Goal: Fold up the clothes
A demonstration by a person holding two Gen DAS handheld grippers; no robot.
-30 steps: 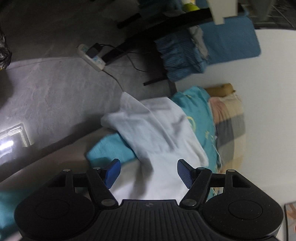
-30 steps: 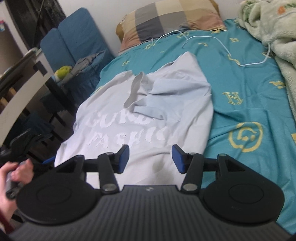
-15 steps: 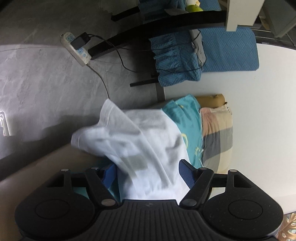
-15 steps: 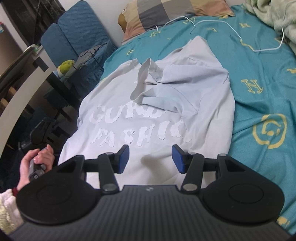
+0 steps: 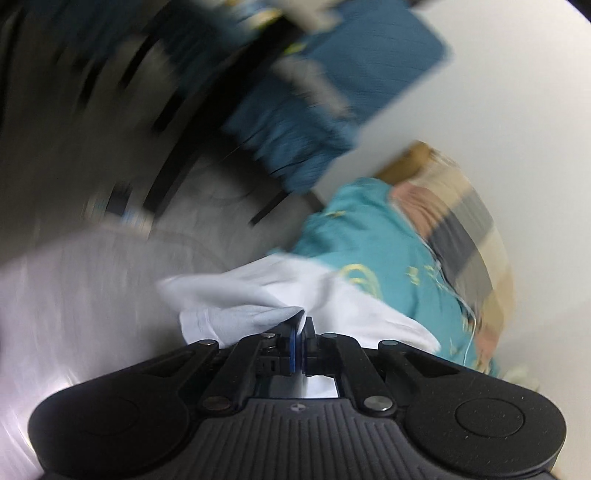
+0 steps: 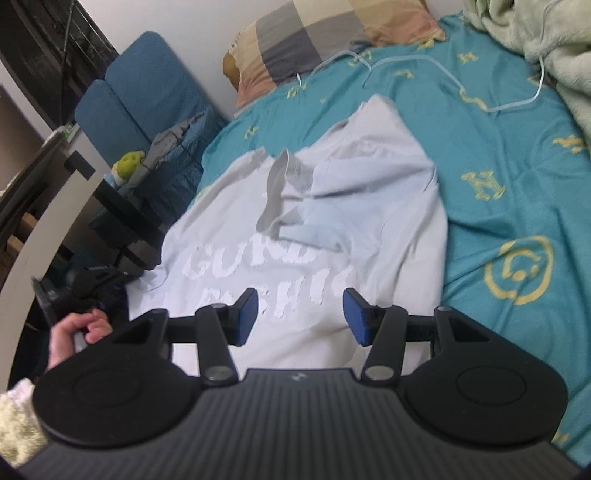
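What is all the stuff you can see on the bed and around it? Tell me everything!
T-shirt: one, pale grey with white letters, spread on the bed.
Bedsheet: one, teal with yellow prints, covering the bed.
Pillow: one, checked tan and grey, at the bed's head.
Blanket: one, pale green, fluffy, far right corner.
Cable: one, white, on the sheet.
Chair: one, blue, beside the bed.
Left tongs: black with blue pads, shut on the T-shirt edge.
Right tongs: black with blue pads, open above the T-shirt.
Hand: one, lower left.
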